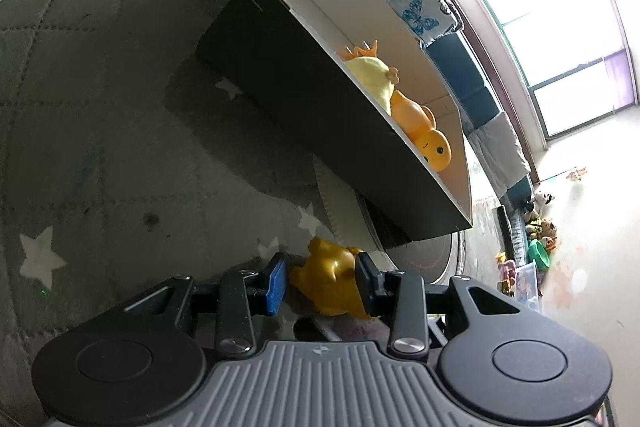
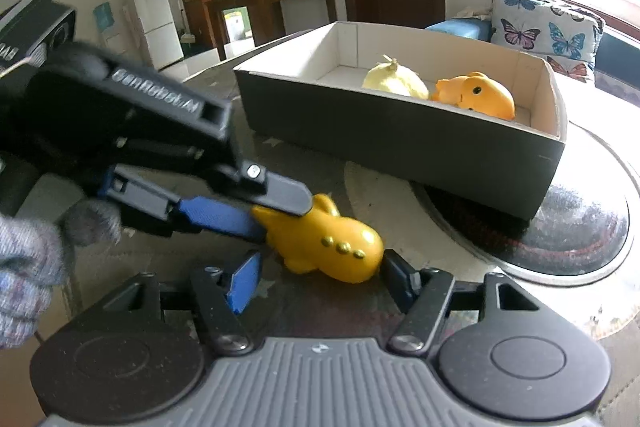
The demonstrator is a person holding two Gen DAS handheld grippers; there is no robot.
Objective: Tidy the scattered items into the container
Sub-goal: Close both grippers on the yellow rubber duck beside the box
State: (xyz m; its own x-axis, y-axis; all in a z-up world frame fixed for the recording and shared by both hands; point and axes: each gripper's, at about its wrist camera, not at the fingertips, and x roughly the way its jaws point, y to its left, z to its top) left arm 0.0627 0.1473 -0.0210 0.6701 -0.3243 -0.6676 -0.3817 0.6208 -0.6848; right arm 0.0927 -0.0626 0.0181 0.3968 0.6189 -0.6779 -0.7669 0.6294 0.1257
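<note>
Left claw (image 1: 322, 281) clenched on yellow airplane toy (image 2: 324, 241), right claw (image 2: 320, 277) released around its nose, orange fish toy (image 2: 476, 95) and pale yellow plush (image 2: 396, 81) inside dark box (image 2: 400, 139)

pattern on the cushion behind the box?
Butterflies, blue and purple on white, on the cushion; clearest in the right wrist view.
</note>
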